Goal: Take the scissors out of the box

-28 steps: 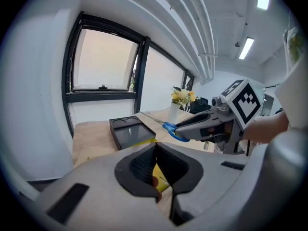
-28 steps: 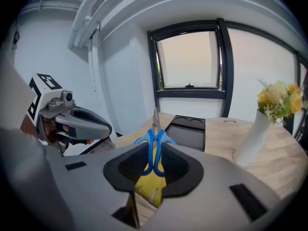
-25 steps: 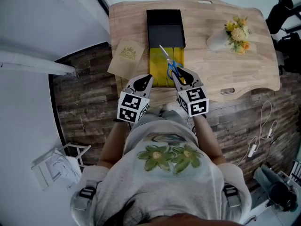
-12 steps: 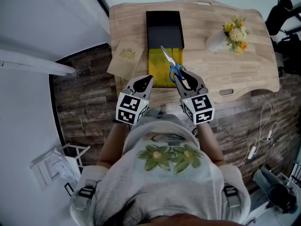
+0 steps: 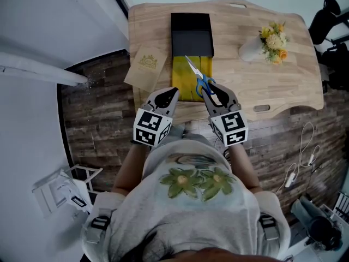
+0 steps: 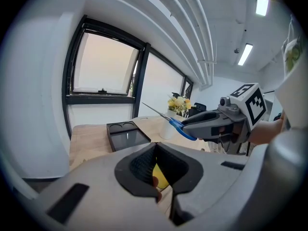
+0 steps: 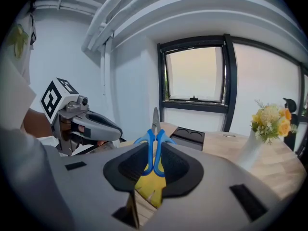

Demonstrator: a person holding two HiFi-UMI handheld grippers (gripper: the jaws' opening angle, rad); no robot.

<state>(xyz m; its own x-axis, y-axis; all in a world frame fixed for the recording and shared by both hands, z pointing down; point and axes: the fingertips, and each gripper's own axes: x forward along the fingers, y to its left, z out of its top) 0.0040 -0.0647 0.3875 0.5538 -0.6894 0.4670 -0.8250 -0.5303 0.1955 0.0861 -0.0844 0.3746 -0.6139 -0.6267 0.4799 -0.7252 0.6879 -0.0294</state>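
Blue-handled scissors (image 5: 199, 78) hang in the air over the yellow inside of the open box (image 5: 182, 72), blades pointing away and to the left. My right gripper (image 5: 209, 90) is shut on their blue handles (image 7: 153, 150). The scissors (image 6: 169, 120) also show in the left gripper view, held out by the right gripper (image 6: 211, 124). My left gripper (image 5: 166, 96) hovers at the box's near left corner with nothing between its jaws, which stand nearly together. The box's black lid (image 5: 191, 34) lies beyond the yellow part.
A light wooden table (image 5: 240, 81) carries the box. A white vase of yellow flowers (image 5: 267, 41) stands at the right. A tan paper bag (image 5: 145, 65) lies over the table's left edge. Cables trail on the dark wood floor (image 5: 297, 157) at the right.
The right gripper has lifted the scissors slightly and drawn them a little to the right and toward me. The left gripper has barely shifted.
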